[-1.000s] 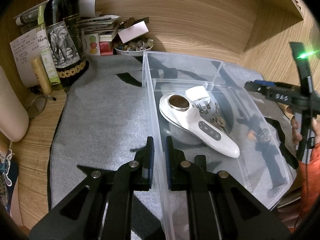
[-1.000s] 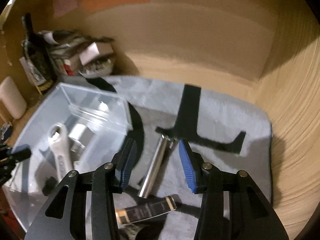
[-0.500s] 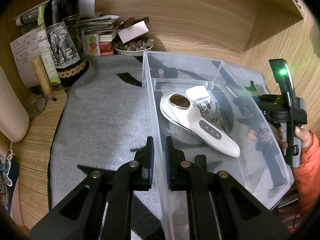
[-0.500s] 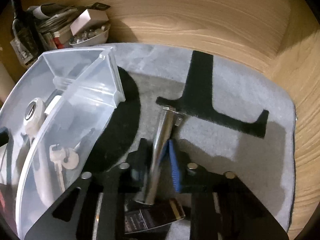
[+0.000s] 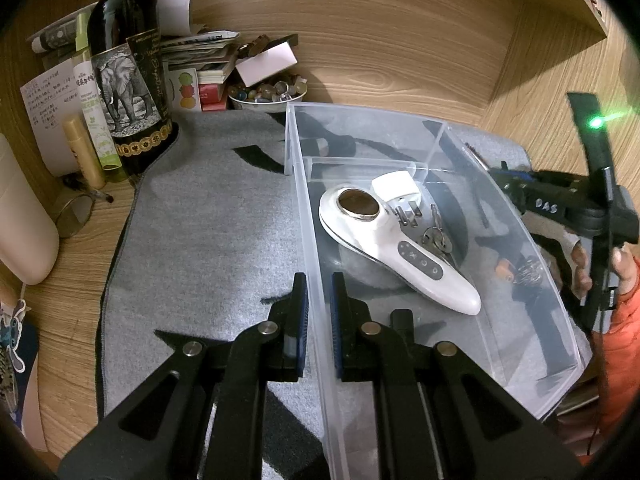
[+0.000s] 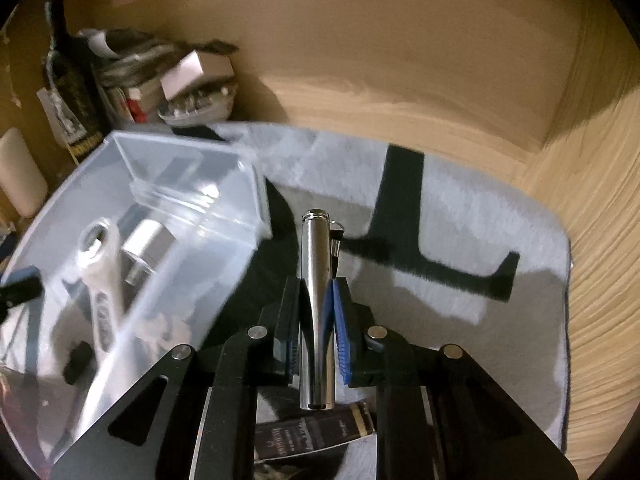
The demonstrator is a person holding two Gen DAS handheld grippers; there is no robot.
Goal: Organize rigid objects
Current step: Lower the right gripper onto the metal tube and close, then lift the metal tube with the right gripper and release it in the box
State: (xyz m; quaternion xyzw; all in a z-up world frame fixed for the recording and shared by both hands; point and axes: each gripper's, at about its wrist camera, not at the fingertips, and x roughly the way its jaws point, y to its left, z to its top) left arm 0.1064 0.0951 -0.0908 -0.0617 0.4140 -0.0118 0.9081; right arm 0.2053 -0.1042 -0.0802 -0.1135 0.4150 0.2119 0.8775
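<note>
A grey felt mat (image 5: 208, 240) is spread over the wooden desk (image 5: 420, 60), and on its right half a clear plastic bin (image 5: 532, 280) is stood. The bin's near-left wall is clamped by the left gripper (image 5: 318, 304), whose jaws are closed tight on the thin plastic, so the bin is steadied. Inside the bin a white handheld device (image 5: 400, 248) is laid, with a white plug adapter (image 5: 396, 190) and a bunch of keys (image 5: 436, 238) just beside it.

On the mat to the right of the bin, a slim silver metal cylinder (image 6: 318, 280) is held lengthwise between the blue pads of the right gripper (image 6: 318, 304); the jaws have just been closing and are now pressed on it. A dark labelled tube (image 6: 316, 434) is left lying on the mat directly below.

A slip is judged the main risk: the cylinder is smooth, polished and gripped along its length, so it could slide out when tilted toward the bin. The bin's rim could also be struck by its projecting far end if it is carried low.
</note>
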